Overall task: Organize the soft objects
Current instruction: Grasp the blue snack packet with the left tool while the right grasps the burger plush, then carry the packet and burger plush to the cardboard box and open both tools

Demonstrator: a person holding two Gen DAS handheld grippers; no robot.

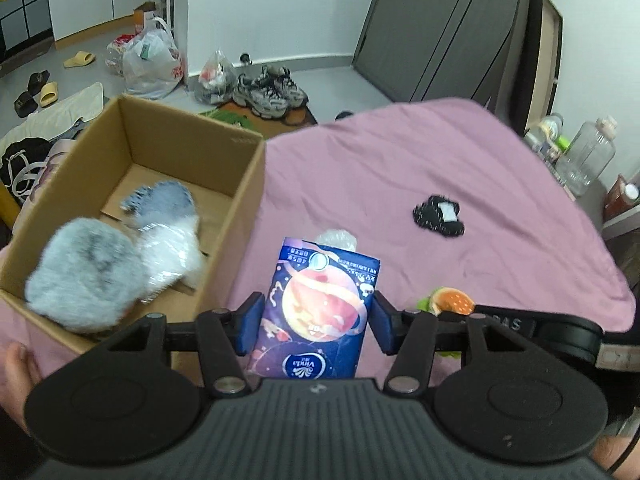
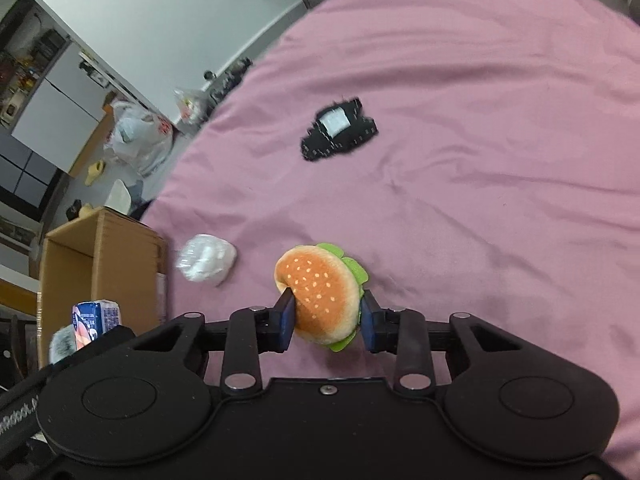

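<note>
My left gripper (image 1: pixel 316 322) is shut on a blue tissue pack (image 1: pixel 320 304) and holds it above the pink bed, just right of the open cardboard box (image 1: pixel 244 184). The box holds grey and white fluffy items (image 1: pixel 92 268). My right gripper (image 2: pixel 326 322) is shut on a plush hamburger (image 2: pixel 320 292), which also shows in the left wrist view (image 1: pixel 450 300). A white wrapped soft bundle (image 2: pixel 208 262) lies near the box. A black fuzzy item with a white tag (image 2: pixel 340 130) lies farther out on the bed (image 2: pixel 480 200).
The box stands at the bed's left edge (image 2: pixel 100 264). Beyond the bed are shoes (image 1: pixel 268 90), plastic bags (image 1: pixel 150 60) and slippers (image 1: pixel 78 59) on the floor. Bottles (image 1: pixel 584 156) stand at the right. A dark wardrobe (image 1: pixel 440 28) stands behind.
</note>
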